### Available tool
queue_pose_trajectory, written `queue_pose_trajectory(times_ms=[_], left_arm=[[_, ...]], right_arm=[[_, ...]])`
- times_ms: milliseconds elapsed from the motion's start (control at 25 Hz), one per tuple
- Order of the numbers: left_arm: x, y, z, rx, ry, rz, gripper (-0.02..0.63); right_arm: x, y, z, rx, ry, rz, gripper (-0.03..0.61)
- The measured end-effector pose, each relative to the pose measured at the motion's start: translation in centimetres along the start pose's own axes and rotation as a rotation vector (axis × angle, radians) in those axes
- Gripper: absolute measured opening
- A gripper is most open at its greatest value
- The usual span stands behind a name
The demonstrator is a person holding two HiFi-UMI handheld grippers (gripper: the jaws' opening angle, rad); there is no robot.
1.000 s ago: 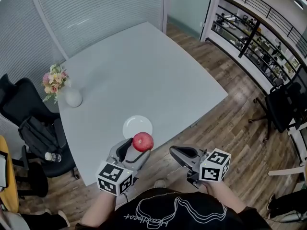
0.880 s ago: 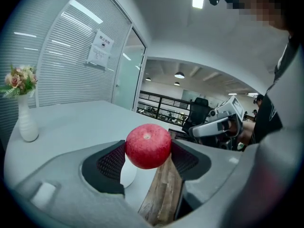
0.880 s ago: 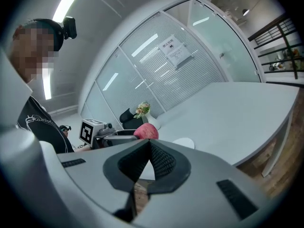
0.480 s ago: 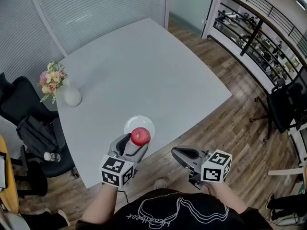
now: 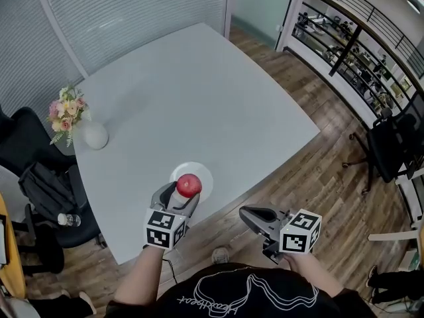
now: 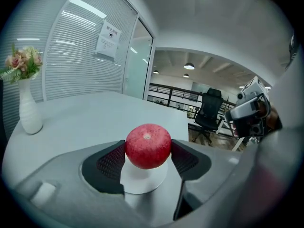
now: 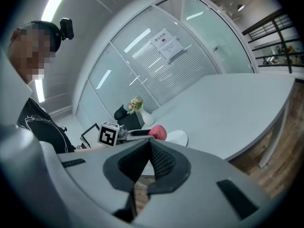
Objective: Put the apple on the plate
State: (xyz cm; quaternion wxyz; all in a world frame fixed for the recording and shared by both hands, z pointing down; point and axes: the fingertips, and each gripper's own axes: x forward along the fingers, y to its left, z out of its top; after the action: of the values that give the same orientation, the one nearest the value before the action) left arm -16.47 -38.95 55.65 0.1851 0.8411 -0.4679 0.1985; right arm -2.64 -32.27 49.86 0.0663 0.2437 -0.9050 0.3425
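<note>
Apple [image 6: 147, 145] pinched between my left gripper [image 5: 185, 195] jaws, held over plate [image 5: 205, 176] near table [image 5: 199, 98] edge; touching plate or not, can't tell. Step in hand: placing. Next, I judge: lower onto plate, spread jaws, back off. My right gripper [image 5: 246, 211] jaws pressed together, empty, off table.

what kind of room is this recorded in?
Most likely an office meeting room: a big white table, a glass partition with blinds carrying a posted notice, and a black office chair on the wood floor.

Red apple [image 5: 189, 185] (stem-end up) over white plate [image 5: 205, 176].
</note>
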Motion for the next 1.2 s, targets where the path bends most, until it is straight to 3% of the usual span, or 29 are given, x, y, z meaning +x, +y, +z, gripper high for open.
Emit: queue_pose_trajectory(times_ms=[360, 800, 1200], left_arm=[[2.7, 1.5, -2.7, 0.090, 0.041, 0.047, 0.296], [4.3, 1.8, -3.8, 0.122, 0.056, 0.066, 0.296], [4.8, 1.2, -3.8, 0.242, 0.051, 0.096, 0.296]], right_arm=[[-0.6, -1.2, -0.6, 0.026, -0.007, -0.027, 0.009], [-1.1, -2.3, -0.8, 0.059, -0.014, -0.046, 0.009], [-1.4, -3.1, -1.1, 0.089, -0.013, -0.054, 0.009]])
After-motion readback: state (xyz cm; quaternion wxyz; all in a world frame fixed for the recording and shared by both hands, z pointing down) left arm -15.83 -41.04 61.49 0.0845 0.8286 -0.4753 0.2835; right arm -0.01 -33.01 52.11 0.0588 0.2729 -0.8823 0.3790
